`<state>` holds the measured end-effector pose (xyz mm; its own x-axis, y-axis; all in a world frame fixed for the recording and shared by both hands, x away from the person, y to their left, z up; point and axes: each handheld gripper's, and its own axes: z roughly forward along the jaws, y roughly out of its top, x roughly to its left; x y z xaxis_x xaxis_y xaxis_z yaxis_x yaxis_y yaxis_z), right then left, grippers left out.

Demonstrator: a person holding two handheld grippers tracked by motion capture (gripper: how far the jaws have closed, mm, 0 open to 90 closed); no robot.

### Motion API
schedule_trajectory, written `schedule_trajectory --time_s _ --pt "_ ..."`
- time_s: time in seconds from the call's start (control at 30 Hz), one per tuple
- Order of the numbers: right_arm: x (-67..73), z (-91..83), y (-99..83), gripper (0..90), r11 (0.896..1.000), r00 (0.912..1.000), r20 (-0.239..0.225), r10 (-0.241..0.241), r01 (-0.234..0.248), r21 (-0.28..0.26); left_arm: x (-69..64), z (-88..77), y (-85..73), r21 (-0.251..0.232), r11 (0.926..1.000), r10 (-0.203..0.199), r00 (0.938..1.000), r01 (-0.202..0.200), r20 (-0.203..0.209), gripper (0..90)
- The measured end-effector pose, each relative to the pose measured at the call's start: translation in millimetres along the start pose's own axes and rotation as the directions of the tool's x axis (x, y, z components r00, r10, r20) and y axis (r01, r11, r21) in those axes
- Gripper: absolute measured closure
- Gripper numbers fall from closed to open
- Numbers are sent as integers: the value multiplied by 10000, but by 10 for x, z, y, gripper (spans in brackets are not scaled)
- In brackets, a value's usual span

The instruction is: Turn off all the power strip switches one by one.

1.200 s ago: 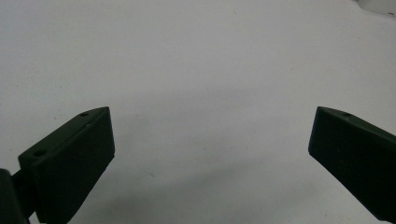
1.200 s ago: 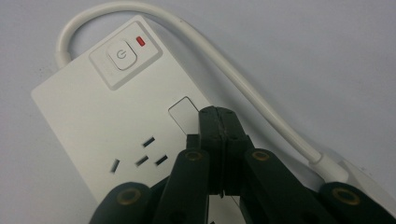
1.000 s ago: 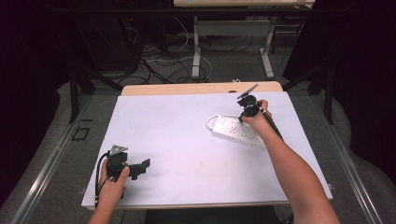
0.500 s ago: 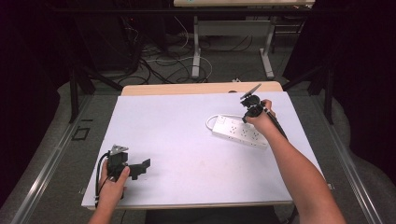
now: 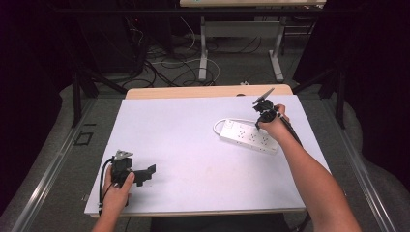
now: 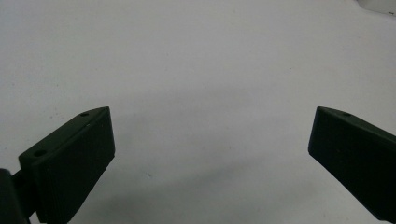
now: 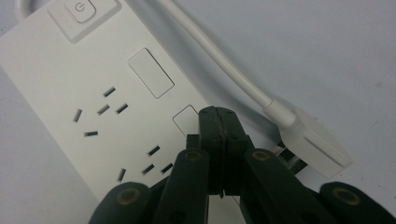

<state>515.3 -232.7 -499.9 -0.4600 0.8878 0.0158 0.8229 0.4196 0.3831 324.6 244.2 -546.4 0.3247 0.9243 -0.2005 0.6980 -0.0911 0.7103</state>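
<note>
A white power strip (image 5: 246, 137) lies at the right of the white table top (image 5: 193, 140). Its white cord (image 7: 219, 60) ends in a flat plug (image 7: 310, 142) that lies on the table beside the strip, prongs showing. My right gripper (image 5: 258, 125) points down at the strip, and in the right gripper view the gripper (image 7: 218, 115) is shut, tips pressed together with nothing between them, over the strip's face (image 7: 107, 84) next to a small rectangular cover. My left gripper (image 5: 146, 175) rests at the near left of the table, and the gripper (image 6: 210, 126) stands wide open over bare table.
A power button (image 7: 81, 11) sits at one end of the strip. Beyond the table's far wooden edge (image 5: 208, 91) the floor holds cables and the metal legs of another table (image 5: 203, 58). Dark curtains stand on both sides.
The right gripper has shifted only very slightly over the power strip. The left hand has not moved.
</note>
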Motion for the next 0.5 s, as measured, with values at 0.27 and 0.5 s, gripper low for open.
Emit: schedule_trajectory --time_s 0.27,0.5 --pt "0 28 -2 900 9998 9998 -141 -170 172 77 2 -2 -3 -36 10000 -30 10000 30 -23 5" --pt "10 42 10 900 9999 9999 -34 -137 137 77 5 -11 -4 8 10000 -13 10000 13 -14 5"
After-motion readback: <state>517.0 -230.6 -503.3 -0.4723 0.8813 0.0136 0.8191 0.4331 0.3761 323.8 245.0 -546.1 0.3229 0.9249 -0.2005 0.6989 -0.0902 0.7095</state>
